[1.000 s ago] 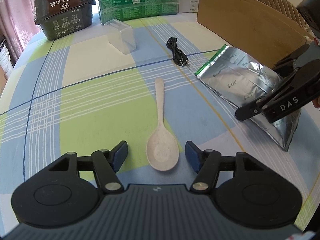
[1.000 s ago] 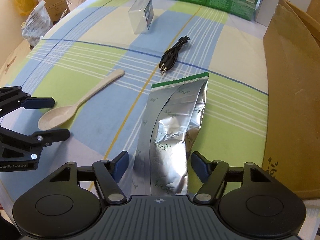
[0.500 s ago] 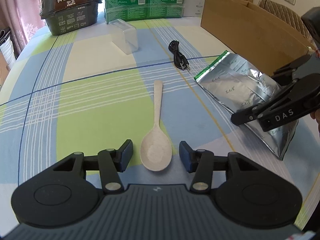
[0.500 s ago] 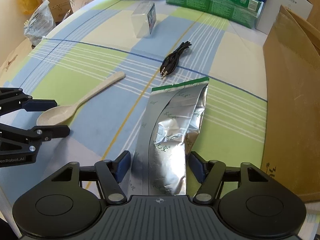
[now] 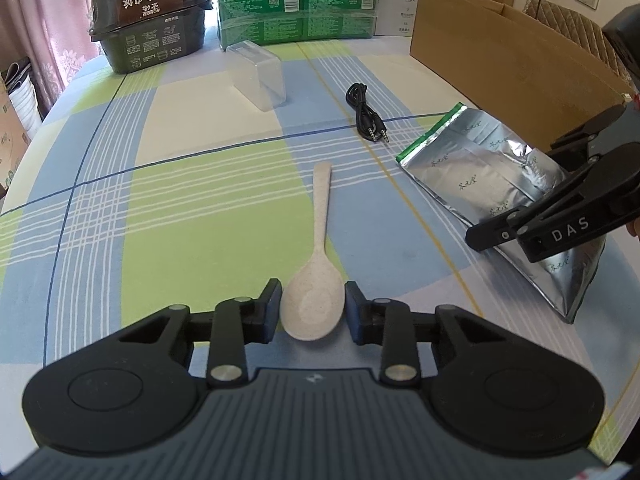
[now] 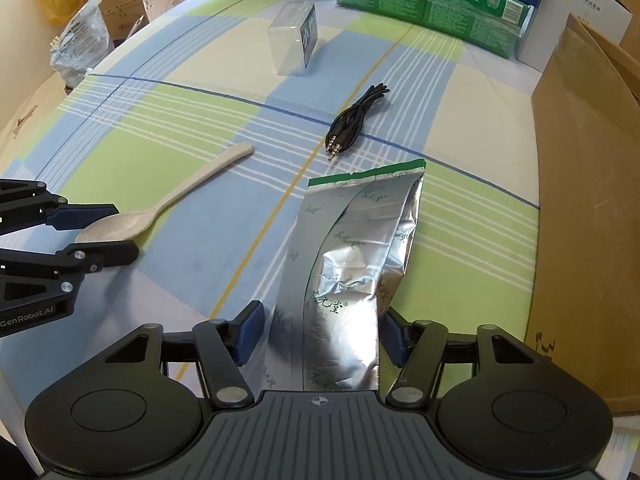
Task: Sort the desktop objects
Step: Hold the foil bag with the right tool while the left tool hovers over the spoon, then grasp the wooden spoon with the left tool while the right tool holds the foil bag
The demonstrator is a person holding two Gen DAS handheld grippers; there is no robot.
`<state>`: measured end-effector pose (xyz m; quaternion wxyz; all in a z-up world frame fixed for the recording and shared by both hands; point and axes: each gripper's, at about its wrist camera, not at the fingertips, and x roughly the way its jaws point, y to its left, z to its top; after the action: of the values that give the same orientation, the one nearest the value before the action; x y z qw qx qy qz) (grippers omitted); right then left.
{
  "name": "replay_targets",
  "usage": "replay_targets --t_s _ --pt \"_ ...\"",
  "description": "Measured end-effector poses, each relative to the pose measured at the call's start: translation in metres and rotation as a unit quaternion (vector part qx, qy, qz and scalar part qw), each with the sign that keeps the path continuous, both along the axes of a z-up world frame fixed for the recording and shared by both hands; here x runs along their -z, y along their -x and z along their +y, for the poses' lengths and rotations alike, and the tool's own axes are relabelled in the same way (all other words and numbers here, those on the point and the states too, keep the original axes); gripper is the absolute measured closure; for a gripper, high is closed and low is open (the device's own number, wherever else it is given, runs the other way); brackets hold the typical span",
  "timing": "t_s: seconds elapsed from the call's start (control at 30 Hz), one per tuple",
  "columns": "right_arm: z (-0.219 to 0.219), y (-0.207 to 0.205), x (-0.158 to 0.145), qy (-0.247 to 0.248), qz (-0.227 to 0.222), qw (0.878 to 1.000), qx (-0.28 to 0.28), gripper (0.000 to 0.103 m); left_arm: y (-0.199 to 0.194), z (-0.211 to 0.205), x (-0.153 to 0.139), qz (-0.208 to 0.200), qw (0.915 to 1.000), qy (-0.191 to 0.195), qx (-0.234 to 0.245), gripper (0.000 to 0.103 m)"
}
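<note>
A beige spoon (image 5: 316, 264) lies on the checked tablecloth, bowl toward me. My left gripper (image 5: 313, 310) has closed in until its blue pads touch both sides of the spoon's bowl; it also shows in the right wrist view (image 6: 108, 232) around the spoon (image 6: 168, 204). A silver foil bag (image 6: 352, 264) lies flat. My right gripper (image 6: 322, 332) straddles its near end, jaws still apart with a gap on the left. The bag (image 5: 492, 184) and right gripper (image 5: 516, 216) show at the right of the left wrist view.
A black audio cable (image 5: 366, 114) and a clear plastic box (image 5: 258, 74) lie further back. A brown cardboard box (image 6: 588, 200) stands at the right. A dark food container (image 5: 150, 14) and green packs (image 5: 298, 14) line the far edge.
My left gripper has closed from wide open onto the spoon's bowl. My right gripper has narrowed and moved forward over the foil bag's end.
</note>
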<state>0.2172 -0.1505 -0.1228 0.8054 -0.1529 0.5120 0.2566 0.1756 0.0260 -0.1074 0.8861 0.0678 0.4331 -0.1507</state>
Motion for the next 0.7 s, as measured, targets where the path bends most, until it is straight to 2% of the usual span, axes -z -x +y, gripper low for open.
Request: replay_targets --t_s 0.03,0.13,0.33,0.7 --pt "0.000 0.000 -0.001 -0.001 -0.001 1.000 -0.001 0.054 0.000 -0.001 0.000 0.000 1.0000 -0.002 0.001 0.075" --pt "0.002 0.002 -0.002 0.005 -0.005 1.000 -0.006 0.058 0.000 -0.002 -0.001 0.002 1.0000 0.000 0.001 0.075" --pt "0.003 0.004 -0.005 0.010 -0.008 1.000 -0.008 0.063 0.003 -0.001 -0.001 0.003 1.0000 0.003 0.000 0.075" --pt "-0.002 0.009 -0.023 -0.005 -0.012 1.000 0.000 0.063 0.010 0.001 -0.012 -0.001 1.0000 0.005 -0.002 0.075"
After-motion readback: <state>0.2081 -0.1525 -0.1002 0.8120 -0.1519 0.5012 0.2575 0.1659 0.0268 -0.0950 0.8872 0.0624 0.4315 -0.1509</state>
